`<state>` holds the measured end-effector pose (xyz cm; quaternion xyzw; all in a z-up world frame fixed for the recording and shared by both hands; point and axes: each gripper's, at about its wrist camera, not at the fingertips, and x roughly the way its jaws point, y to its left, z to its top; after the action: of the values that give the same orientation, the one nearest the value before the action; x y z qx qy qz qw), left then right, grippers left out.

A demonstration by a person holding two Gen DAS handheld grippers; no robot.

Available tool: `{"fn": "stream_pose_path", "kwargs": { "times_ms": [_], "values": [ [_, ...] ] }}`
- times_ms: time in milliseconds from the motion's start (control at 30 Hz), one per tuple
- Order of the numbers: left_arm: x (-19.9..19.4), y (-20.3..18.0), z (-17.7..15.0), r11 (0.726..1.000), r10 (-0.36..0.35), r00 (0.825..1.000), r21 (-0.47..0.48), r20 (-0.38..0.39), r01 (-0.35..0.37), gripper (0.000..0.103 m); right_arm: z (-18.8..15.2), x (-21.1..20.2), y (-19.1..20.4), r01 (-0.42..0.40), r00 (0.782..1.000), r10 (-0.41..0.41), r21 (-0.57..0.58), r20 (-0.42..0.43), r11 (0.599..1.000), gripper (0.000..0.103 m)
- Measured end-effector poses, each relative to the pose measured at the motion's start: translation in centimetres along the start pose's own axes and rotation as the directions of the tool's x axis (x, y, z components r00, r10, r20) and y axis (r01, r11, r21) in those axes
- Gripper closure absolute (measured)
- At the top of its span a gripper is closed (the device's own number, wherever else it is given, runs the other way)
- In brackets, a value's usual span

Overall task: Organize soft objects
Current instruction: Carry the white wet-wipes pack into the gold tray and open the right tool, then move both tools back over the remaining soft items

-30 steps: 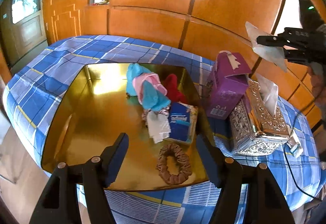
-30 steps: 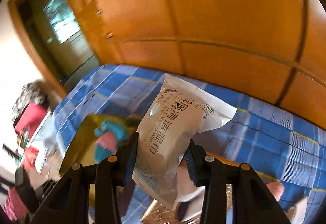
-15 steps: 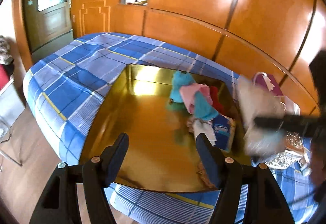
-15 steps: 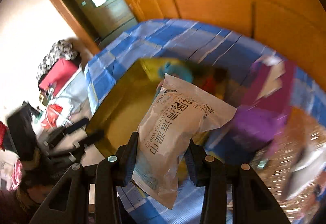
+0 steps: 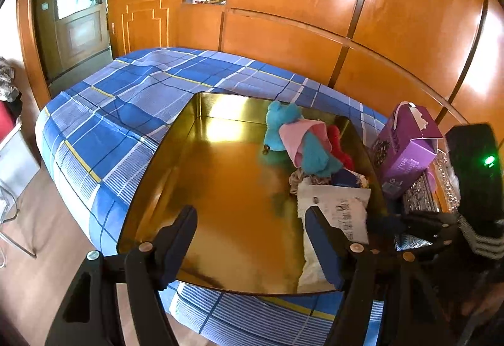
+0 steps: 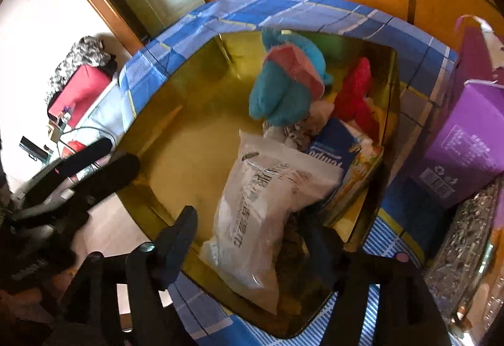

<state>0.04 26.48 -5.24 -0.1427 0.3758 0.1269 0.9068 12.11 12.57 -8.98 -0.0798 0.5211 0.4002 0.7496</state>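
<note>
A white wet-wipes pack (image 6: 271, 220) with grey Chinese print is lying lengthwise between the right jaws, free of both, its near end sagging over a brown scrunchie (image 6: 289, 251) underneath. Just beyond its far end, a blue tissue packet (image 6: 330, 154) is sitting flat. Further ahead of the jaws, a teal plush toy (image 6: 283, 87) wrapped in a pink cloth (image 6: 299, 62) is slumping on the pile, and a red plush (image 6: 356, 94) is lying to its right. All are resting in the right half of the gold tray (image 6: 176, 132).
</note>
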Motion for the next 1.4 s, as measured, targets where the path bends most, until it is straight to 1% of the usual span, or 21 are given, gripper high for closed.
{"fn": "stream_pose_path", "kwargs": {
  "times_ms": [167, 300, 400, 500, 567, 700, 800, 1033, 1167, 1333, 1400],
  "values": [
    [-0.8, -0.4, 0.3, 1.0, -0.004, 1.0, 0.013, 0.026, 0.003, 0.031, -0.6, -2.9, -0.1, 0.055, 0.995, -0.055, 0.005, 0.079, 0.998, 0.035],
    [-1.5, -1.0, 0.3, 1.0, -0.007, 0.999, 0.029, 0.045, 0.006, 0.029, -1.7, -4.7, -0.5, 0.1, 0.986, -0.103, 0.027, 0.133, 0.995, 0.035],
    [-1.9, -1.6, 0.3, 0.999, -0.017, 0.998, 0.046, 0.054, 0.014, 0.029, -2.7, -6.5, -0.7, 0.136, 0.974, -0.142, 0.041, 0.177, 0.99, 0.035],
    [-2.2, -2.4, 0.2, 0.998, -0.026, 0.998, 0.066, 0.062, 0.022, 0.029, -3.7, -8.4, -1.0, 0.163, 0.958, -0.172, 0.057, 0.229, 0.985, 0.035],
    [-2.5, -2.9, 0.2, 0.996, -0.032, 0.997, 0.083, 0.064, 0.026, 0.029, -4.3, -9.7, -1.1, 0.188, 0.944, -0.2, 0.069, 0.263, 0.98, 0.035],
    [-3.0, -4.1, 0.1, 0.993, -0.045, 0.996, 0.114, 0.072, 0.037, 0.029, -5.5, -11.9, -1.7, 0.239, 0.916, -0.257, 0.098, 0.309, 0.966, 0.035],
    [-3.4, -5.3, -0.1, 0.988, -0.054, 0.995, 0.148, 0.079, 0.042, 0.029, -6.6, -13.6, -2.8, 0.249, 0.898, -0.284, 0.142, 0.336, 0.958, 0.035],
    [-3.9, -7.7, -0.6, 0.975, -0.087, 0.994, 0.209, 0.071, 0.071, 0.029, -8.9, -16.4, -5.3, 0.273, 0.861, -0.349, 0.242, 0.369, 0.931, 0.035],
    [-4.1, -9.3, -0.8, 0.965, -0.11, 0.992, 0.246, 0.064, 0.091, 0.029, -10.2, -17.6, -6.2, 0.294, 0.844, -0.384, 0.277, 0.374, 0.915, 0.035],
    [-4.8, -11.6, -0.8, 0.942, -0.149, 0.987, 0.312, 0.067, 0.122, 0.029, -12.3, -19.0, -8.1, 0.327, 0.821, -0.442, 0.336, 0.362, 0.883, 0.035],
    [-5.1, -12.5, -0.8, 0.932, -0.165, 0.984, 0.337, 0.068, 0.133, 0.029, -13.2, -19.5, -9.0, 0.33, 0.815, -0.458, 0.365, 0.355, 0.87, 0.035]
  ]
}}
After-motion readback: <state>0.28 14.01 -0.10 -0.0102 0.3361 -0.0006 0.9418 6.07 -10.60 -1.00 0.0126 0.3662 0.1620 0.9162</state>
